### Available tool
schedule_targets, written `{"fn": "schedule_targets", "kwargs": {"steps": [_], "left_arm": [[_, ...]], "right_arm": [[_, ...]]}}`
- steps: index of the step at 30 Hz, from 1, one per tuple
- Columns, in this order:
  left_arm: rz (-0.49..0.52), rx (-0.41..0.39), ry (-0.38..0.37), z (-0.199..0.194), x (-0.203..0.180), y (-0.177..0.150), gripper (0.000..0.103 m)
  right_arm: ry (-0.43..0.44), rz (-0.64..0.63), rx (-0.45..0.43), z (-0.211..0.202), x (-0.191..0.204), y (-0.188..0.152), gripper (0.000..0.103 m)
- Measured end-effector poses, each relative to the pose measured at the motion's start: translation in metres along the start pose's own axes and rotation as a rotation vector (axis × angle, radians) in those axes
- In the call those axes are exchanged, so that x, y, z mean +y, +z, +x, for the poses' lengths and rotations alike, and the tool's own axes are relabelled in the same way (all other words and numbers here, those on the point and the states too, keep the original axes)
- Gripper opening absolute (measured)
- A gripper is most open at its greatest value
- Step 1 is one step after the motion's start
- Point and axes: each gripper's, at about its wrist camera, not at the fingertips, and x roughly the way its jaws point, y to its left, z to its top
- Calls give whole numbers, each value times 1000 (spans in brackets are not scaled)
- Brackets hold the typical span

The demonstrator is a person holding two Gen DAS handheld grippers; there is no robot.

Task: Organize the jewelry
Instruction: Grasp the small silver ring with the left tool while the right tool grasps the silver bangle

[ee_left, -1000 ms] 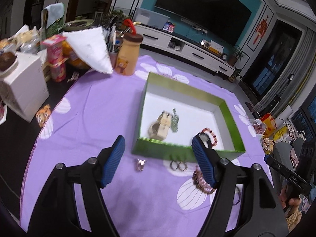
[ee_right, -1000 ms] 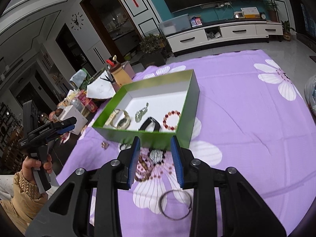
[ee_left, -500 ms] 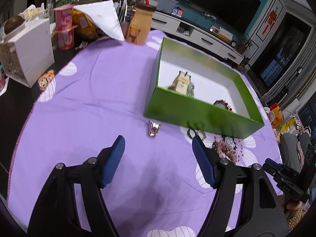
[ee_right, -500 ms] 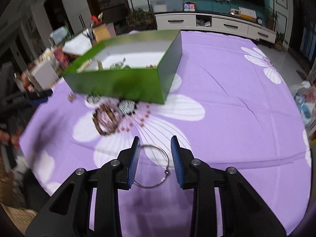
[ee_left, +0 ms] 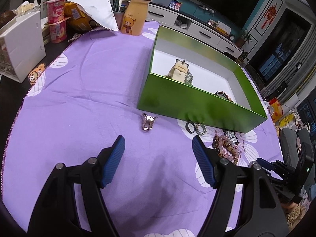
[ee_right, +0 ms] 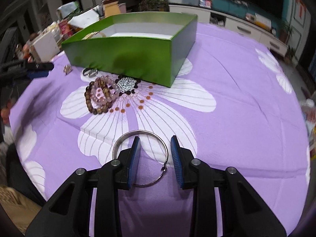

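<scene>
A box (ee_right: pixel 126 59) sits on the cloth (ee_right: pixel 227 108); before it lie rings (ee_right: pixel 89 72) and bracelets (ee_right: pixel 101 94), with a bangle (ee_right: pixel 138 133) nearer, well apart.

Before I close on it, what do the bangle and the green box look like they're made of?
Bangle: thin polished metal by its look, silvery with bright glints and a small clasp. Green box: probably coated cardboard, with a smooth satin sheen outside, crisp folded corners and a white lining.

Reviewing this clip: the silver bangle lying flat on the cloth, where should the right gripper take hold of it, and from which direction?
Grip the thin right-hand arc of the silver bangle, coming from above with one finger inside the ring and one outside. It lies flat, so only the wire's width can be pinched. The right gripper already straddles that arc, fingers closing but not yet touching.
</scene>
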Motion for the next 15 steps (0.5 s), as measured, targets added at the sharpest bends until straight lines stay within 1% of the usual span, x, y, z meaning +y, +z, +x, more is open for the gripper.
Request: {"fn": "schedule_targets", "kwargs": {"steps": [1, 2, 5, 8, 11, 15], "left_arm": [[1, 1, 2, 2, 0, 1, 72], [1, 3, 3, 3, 0, 1, 72], [-1, 4, 6, 7, 0, 3, 72], [-1, 0, 9, 9, 1, 5, 72], [1, -7, 17, 11, 3, 7, 72], [28, -20, 42, 16, 1, 10, 71]], "right_arm": [[-13, -23, -4, 0, 2, 0, 19], [-8, -34, -5, 0, 3, 0, 9], [-19, -46, -10, 0, 5, 0, 3], [-38, -19, -26, -1, 4, 0, 3], [-16, 49, -73, -9, -3, 3, 3], [-1, 78, -116, -18, -3, 9, 3]]}}
